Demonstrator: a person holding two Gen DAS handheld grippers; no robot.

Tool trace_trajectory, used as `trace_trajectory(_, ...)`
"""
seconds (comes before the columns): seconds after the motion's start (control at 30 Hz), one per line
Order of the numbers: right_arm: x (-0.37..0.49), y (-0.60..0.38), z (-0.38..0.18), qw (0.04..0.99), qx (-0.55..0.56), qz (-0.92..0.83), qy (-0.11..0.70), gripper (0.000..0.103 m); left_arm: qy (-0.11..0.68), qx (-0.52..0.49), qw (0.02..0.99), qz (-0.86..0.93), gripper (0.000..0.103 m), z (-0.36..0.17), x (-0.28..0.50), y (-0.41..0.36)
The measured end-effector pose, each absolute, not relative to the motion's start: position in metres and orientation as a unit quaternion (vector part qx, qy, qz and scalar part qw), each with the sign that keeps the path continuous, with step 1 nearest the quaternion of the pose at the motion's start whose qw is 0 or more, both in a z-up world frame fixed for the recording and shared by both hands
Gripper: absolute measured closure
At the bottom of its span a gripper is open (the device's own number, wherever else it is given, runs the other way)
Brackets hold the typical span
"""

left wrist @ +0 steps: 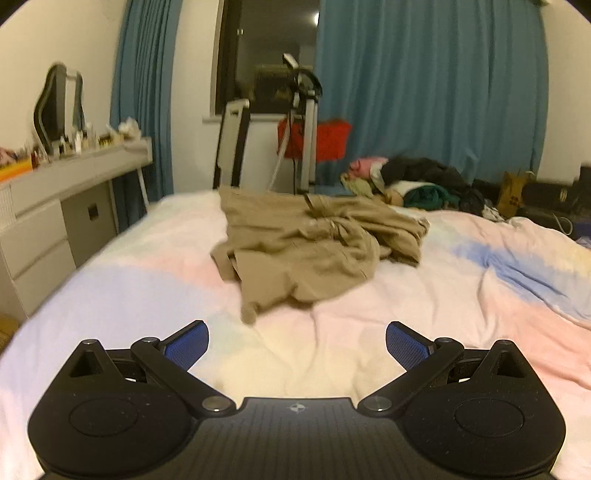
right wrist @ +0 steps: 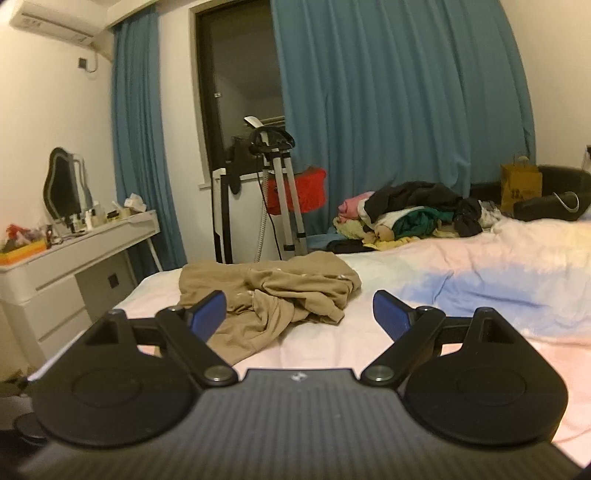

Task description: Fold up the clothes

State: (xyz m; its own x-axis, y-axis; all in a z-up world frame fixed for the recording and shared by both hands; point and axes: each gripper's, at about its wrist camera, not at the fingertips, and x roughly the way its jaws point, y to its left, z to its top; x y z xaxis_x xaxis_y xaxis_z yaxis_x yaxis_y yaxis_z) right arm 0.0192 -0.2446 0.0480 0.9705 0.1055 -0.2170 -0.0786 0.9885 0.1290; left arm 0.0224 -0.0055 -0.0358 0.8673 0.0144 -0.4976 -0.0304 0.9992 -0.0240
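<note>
**Two grippers held wide, one tan garment crumpled on the bed**

Through your left wrist camera, your left gripper (left wrist: 297, 345) hovers above the bed (left wrist: 122, 295) with its jaws spread wide apart and nothing between them. The blue pads (left wrist: 186, 347) sit over bare pastel bedding. The tan garment (left wrist: 306, 243) lies just ahead of the fingers, bunched and unfolded on the cover, with a loose end trailing toward you and stopping short of the pads. Beyond it, at the far edge of the bed, sits a pile of clothes (left wrist: 413, 184) in dark, green, pink and pale colours. A white dresser (left wrist: 55, 206) stands to the left of the bed, teal curtains (left wrist: 424, 85) hang behind, and something red (left wrist: 317, 140) hangs near a metal stand. This view is slightly blurred.

Through your right wrist camera, your right gripper (right wrist: 299, 314) also has its jaws set wide apart and grips nothing. The same tan garment (right wrist: 273, 299) lies crumpled on the bed (right wrist: 369, 339), ahead and toward the left finger, whose blue pad (right wrist: 207, 315) overlaps the cloth in the picture; you cannot tell whether it touches. The clothes pile (right wrist: 413, 210) rests further back on the right, with a yellow paper bag (right wrist: 521, 188) behind it. The dresser (right wrist: 66, 269) stands at left, under a wall air conditioner (right wrist: 55, 20)
</note>
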Motion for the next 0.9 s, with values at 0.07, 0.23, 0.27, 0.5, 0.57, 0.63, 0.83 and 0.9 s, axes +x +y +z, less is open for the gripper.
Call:
trace_trajectory(0.07,0.022,-0.252,0.057,0.99,0.066,0.057,0.112,0.015,0.275,-0.009,0.961,0.009,0.0,-0.04,0.033,-0.009)
trace_trajectory(0.23,0.035,-0.277,0.068,0.984,0.119,0.07,0.112,0.015,0.296,-0.001,0.955,0.002,0.0,-0.051,0.083,-0.02)
trace_trajectory(0.27,0.038,-0.281,0.065,0.983,0.131,0.066,0.115,0.015,0.302,0.001,0.953,-0.003,0.001,-0.055,0.099,-0.025)
trace_trajectory(0.5,0.066,-0.304,0.023,0.973,0.163,0.032,0.157,0.015,0.323,0.018,0.946,0.002,0.009,-0.083,0.211,-0.071)
trace_trajectory(0.57,0.077,-0.313,0.013,0.969,0.183,0.027,0.165,0.015,0.322,0.031,0.946,0.007,0.015,-0.092,0.242,-0.087)
trace_trajectory(0.63,0.087,-0.319,0.002,0.967,0.197,0.021,0.163,0.015,0.317,0.041,0.947,0.023,0.023,-0.102,0.265,-0.093)
trace_trajectory(0.83,0.126,-0.321,-0.029,0.965,0.191,-0.013,0.18,0.015,0.277,0.031,0.959,0.042,0.079,-0.104,0.27,-0.072)
trace_trajectory(0.9,0.134,-0.322,-0.035,0.963,0.197,-0.017,0.181,0.015,0.259,0.019,0.965,0.042,0.094,-0.095,0.254,-0.058)
